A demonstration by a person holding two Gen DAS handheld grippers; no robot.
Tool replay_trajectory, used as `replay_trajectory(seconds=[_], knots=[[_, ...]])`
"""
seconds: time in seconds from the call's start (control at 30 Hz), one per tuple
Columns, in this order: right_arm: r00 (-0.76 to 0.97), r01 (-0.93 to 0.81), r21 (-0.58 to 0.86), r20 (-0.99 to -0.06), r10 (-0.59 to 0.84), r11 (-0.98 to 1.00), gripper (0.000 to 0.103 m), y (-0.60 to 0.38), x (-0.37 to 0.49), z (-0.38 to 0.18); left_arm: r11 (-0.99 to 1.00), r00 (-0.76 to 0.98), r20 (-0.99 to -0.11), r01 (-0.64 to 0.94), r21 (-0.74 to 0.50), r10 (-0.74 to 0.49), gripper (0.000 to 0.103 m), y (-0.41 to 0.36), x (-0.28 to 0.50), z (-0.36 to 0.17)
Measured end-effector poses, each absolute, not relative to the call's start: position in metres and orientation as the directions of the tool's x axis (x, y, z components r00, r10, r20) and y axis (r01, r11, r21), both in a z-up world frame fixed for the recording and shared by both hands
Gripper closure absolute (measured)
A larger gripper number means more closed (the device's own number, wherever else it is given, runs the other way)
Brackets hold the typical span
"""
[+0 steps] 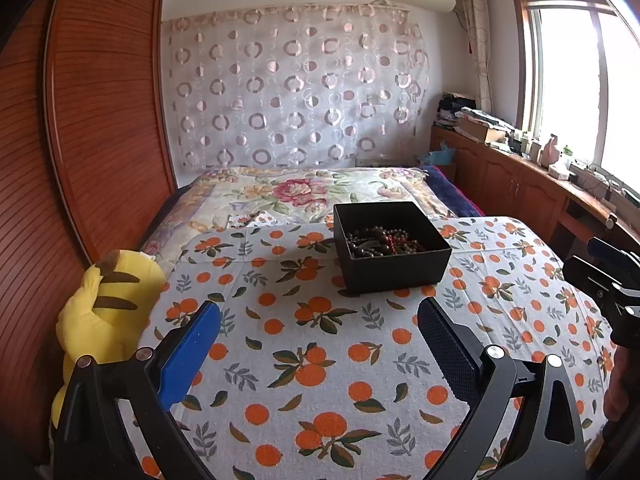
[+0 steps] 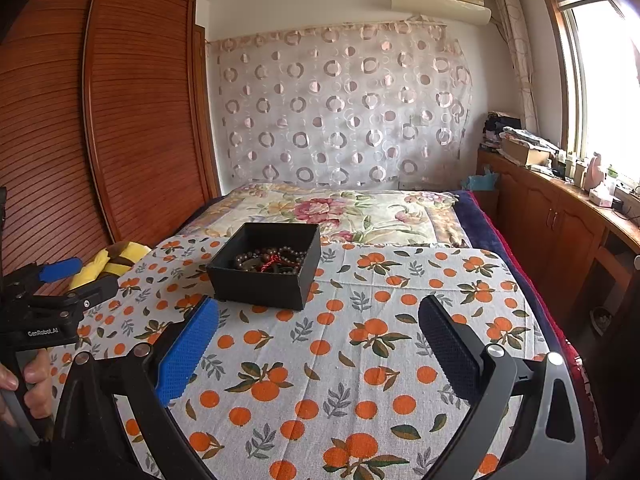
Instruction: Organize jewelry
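Both grippers hang over the table with their jaws spread wide and nothing between them. The left gripper (image 1: 320, 344) fills the bottom of its own view, one blue finger (image 1: 188, 354) at lower left and one black finger (image 1: 448, 350) at lower right, with only the orange-print tablecloth (image 1: 320, 392) showing in the gap. It touches nothing that I can see.

The right gripper (image 2: 320, 344) sits just the same in its view: blue finger (image 2: 186, 354) at lower left, dark finger (image 2: 448, 350) at lower right, wide apart, nothing held, cloth beneath.

The black box (image 1: 390, 246) stands on the cloth ahead of the left gripper, just above and right of the frame's centre, clear of both fingertips. Inside lies a tangle of dark beads (image 1: 382, 242) with a bit of red cord among them. From the right wrist view that box sits above and left of centre, close beyond the blue fingertip but apart from it.

Each gripper shows up in the other's picture: the right one pokes in at the right edge of the left view, and the left one at the left edge of the right view, with a hand (image 2: 24, 384) wrapped round its handle at lower left.

A yellow plush toy (image 1: 104, 312) leans at the table's left edge, well apart from the box.
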State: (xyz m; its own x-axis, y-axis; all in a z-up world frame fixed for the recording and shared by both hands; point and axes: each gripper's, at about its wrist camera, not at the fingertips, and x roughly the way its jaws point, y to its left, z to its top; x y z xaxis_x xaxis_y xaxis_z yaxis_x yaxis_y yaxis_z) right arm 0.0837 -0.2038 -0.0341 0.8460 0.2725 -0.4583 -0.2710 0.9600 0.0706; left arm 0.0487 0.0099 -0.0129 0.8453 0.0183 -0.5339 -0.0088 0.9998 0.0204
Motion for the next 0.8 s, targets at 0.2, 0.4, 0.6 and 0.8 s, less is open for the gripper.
replay_trajectory(seconds=[0.2, 0.4, 0.6, 0.8], knots=[[0.846, -0.272, 0.071, -0.458, 0.274, 0.960, 0.002, -0.2046, 0.0839, -0.0326, 1.000, 0.847, -0.531, -0.003, 0.025, 0.016, 0.008, 0.0068, 0.0477, -0.0104], [0.846, -0.271, 0.071, -0.457, 0.273, 0.960, 0.002, -0.2050, 0.0839, -0.0324, 1.000, 0.848, -0.530, -0.002, 0.023, 0.013, 0.008, 0.0057, 0.0477, -0.0098], [0.846, -0.272, 0.072, -0.457, 0.274, 0.960, 0.002, -0.2059, 0.0835, -0.0339, 1.000, 0.848, -0.530, -0.002, 0.023, 0.014, 0.008, 0.0055, 0.0475, -0.0103], [0.846, -0.270, 0.073, -0.457, 0.273, 0.960, 0.002, -0.2062, 0.0838, -0.0342, 1.000, 0.848, -0.530, -0.002, 0.023, 0.014, 0.008, 0.0051, 0.0473, -0.0106]])
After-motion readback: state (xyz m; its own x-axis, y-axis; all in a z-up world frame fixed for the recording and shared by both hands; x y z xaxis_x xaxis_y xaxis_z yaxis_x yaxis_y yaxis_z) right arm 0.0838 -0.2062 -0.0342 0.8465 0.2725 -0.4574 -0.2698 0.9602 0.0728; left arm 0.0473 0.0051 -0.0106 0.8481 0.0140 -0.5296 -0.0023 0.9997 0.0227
